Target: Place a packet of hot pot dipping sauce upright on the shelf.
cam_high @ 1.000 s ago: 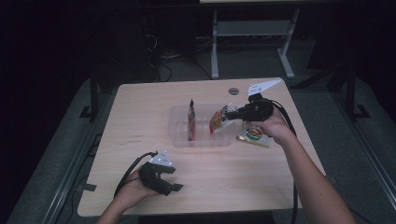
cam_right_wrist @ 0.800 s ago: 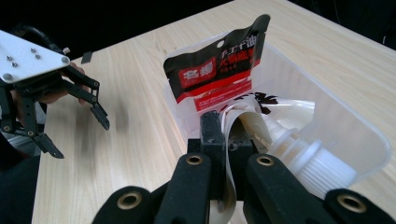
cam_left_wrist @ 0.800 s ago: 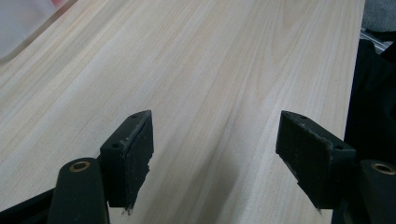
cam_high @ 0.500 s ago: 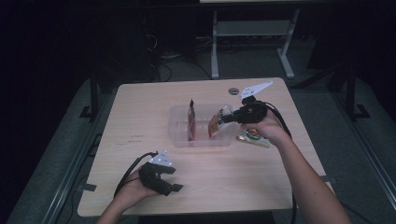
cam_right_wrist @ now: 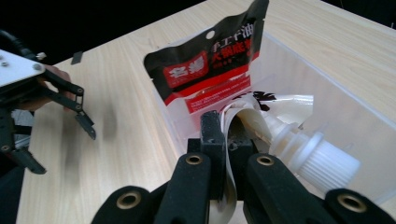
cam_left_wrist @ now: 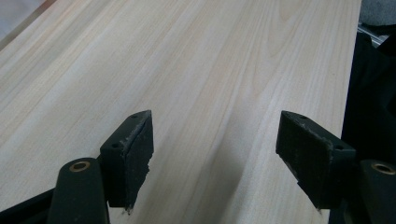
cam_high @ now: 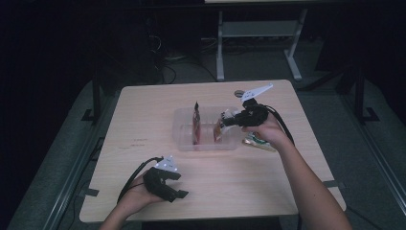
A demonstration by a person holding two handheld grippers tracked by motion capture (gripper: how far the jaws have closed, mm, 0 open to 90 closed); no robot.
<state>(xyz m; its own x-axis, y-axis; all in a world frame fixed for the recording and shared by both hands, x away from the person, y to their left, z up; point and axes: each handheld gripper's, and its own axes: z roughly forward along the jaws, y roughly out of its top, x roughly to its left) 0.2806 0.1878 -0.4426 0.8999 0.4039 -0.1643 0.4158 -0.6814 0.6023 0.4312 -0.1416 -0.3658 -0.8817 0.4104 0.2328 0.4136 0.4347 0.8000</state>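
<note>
While the right tongs [cam_right_wrist: 223,154] pinch the edge of a spouted pouch [cam_right_wrist: 280,126] over the clear bin [cam_high: 184,132], the left tongs [cam_left_wrist: 215,163] sit spread and empty, low over bare surface [cam_left_wrist: 210,60] at lower left of the high view. The pouch hangs at the bin's right end, centre of the high view, gripped by its flat film edge, likely so the white screw cap [cam_right_wrist: 327,161] dangles free and the pouch can drop in or lift out cleanly. A black-and-red snack bag [cam_right_wrist: 210,65] stands upright inside the bin, leaning on its wall. Another flat packet [cam_high: 256,142] lies on the surface just right of the bin, by the right hand [cam_high: 265,132]. The right gripper view gives the cap, bag print and the pinch itself; the high view gives the layout and the left tongs' [cam_high: 165,179] parked spot, well apart from the bin.
</note>
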